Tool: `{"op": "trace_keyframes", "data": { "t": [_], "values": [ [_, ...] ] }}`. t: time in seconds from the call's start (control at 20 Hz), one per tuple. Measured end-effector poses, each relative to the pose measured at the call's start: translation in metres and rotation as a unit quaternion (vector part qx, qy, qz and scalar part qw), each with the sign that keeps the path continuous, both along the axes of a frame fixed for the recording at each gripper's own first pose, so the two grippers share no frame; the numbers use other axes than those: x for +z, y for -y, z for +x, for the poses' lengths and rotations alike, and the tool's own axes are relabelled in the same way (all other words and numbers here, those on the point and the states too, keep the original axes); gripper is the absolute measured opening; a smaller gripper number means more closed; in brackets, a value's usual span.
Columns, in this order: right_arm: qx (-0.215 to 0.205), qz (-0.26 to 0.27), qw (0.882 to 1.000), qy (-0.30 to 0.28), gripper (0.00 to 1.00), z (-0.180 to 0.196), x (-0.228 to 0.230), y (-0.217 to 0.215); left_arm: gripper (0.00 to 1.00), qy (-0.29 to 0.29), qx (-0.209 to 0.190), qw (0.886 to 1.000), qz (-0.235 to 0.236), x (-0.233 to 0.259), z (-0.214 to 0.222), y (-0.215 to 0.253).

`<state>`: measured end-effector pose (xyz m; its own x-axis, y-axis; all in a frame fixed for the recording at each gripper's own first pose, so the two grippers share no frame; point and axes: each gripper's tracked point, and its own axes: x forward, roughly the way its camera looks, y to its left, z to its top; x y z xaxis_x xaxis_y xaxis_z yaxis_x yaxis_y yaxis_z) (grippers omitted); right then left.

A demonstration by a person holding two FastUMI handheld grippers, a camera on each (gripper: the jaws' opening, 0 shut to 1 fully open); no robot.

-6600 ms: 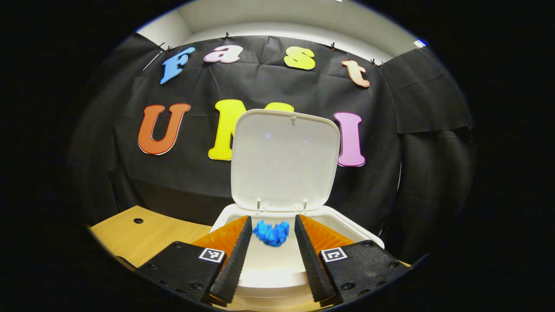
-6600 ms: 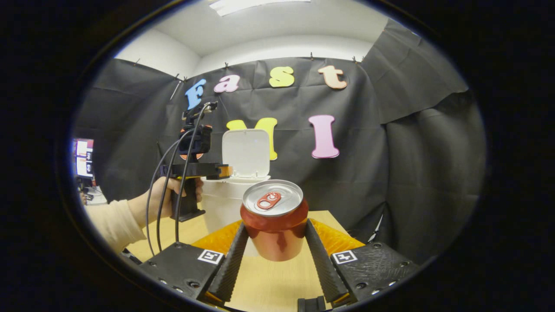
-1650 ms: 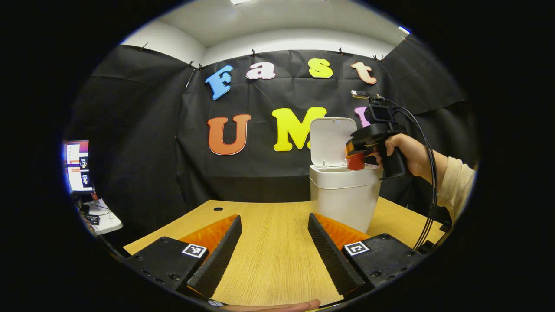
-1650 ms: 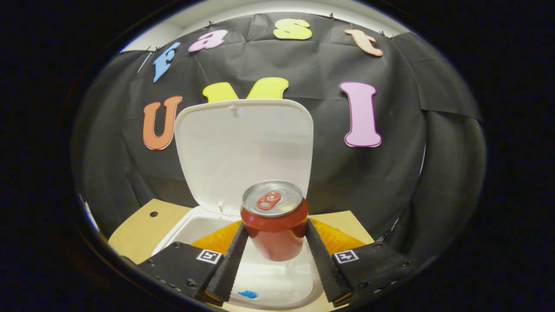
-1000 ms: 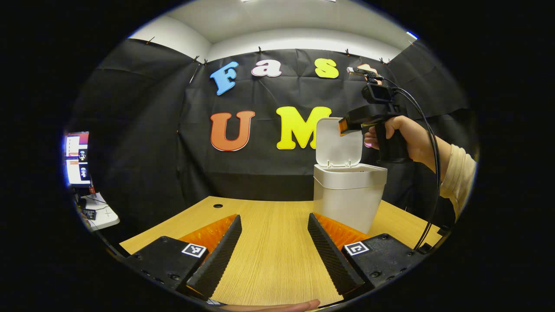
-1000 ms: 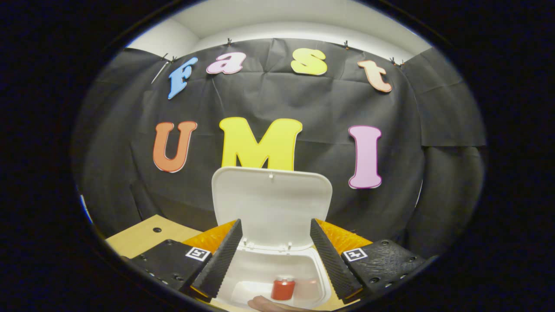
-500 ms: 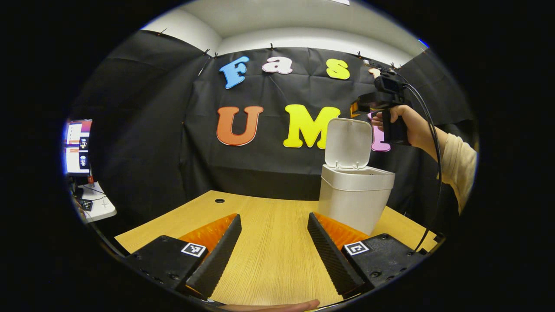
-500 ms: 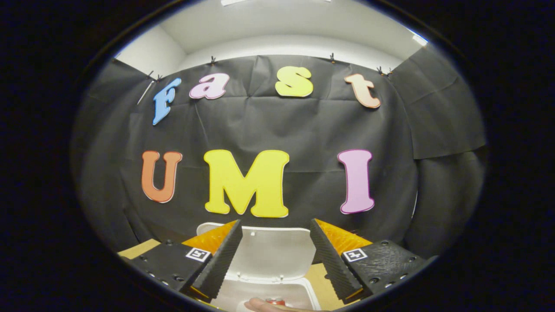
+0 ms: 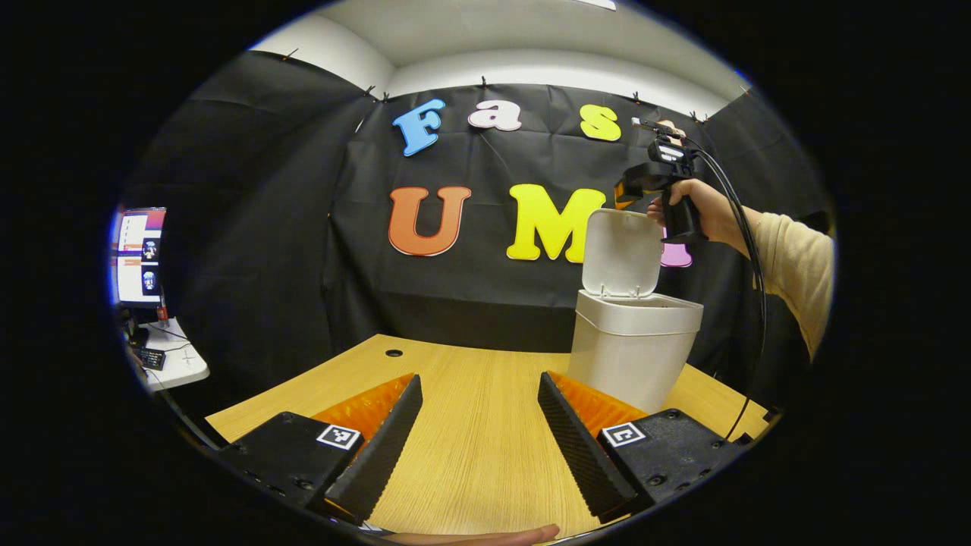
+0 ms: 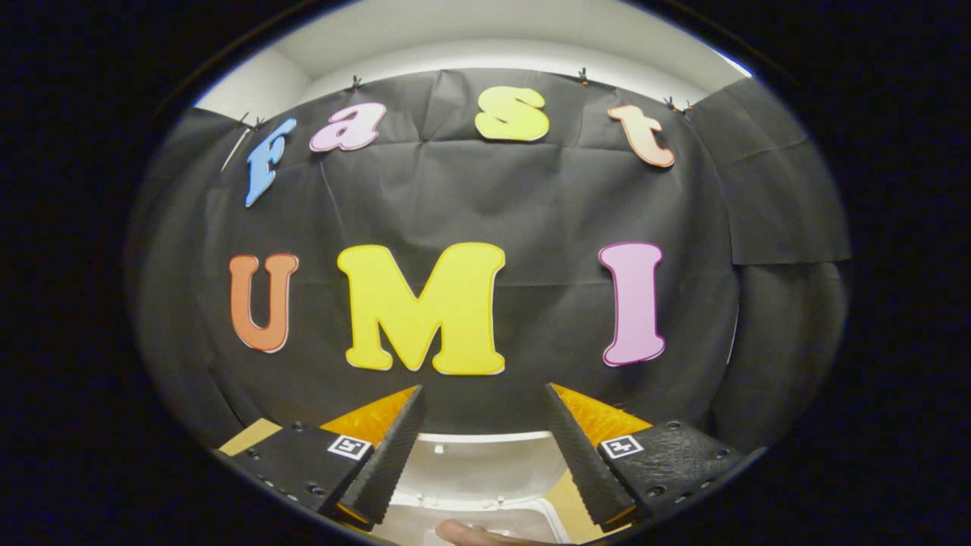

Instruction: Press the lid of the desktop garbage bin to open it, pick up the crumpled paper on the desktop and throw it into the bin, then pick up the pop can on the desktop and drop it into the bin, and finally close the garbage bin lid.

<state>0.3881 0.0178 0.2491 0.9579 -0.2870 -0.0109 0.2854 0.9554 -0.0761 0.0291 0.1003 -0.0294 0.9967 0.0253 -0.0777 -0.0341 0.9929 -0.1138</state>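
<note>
Wooden desk (image 9: 470, 425) carries the white bin (image 9: 633, 356) at far right, lid (image 9: 620, 252) upright. Right gripper (image 9: 623, 191), hand-held above the lid, fingers wide; left gripper (image 9: 476, 421) low, fingers wide, empty.

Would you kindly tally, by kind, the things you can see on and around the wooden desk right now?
Grippers: 2, the left gripper and the right gripper
Garbage bins: 1, the white bin, its lid up
Monitors: 1, the monitor on the side
Total: 4
</note>
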Motion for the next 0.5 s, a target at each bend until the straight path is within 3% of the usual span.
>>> {"op": "trace_keyframes", "data": {
  "t": [0.3,0.5],
  "values": [
    [0.014,-0.018,1.0,-0.012,0.94,-0.012,-0.002,-0.004,0.99,0.004,0.004,1.0,-0.001,0.0,0.002,-0.006],
    [0.048,0.025,0.998,-0.034,0.94,-0.025,-0.012,-0.007,0.96,-0.006,-0.02,1.0,-0.013,-0.003,0.004,0.008]
  ]
}}
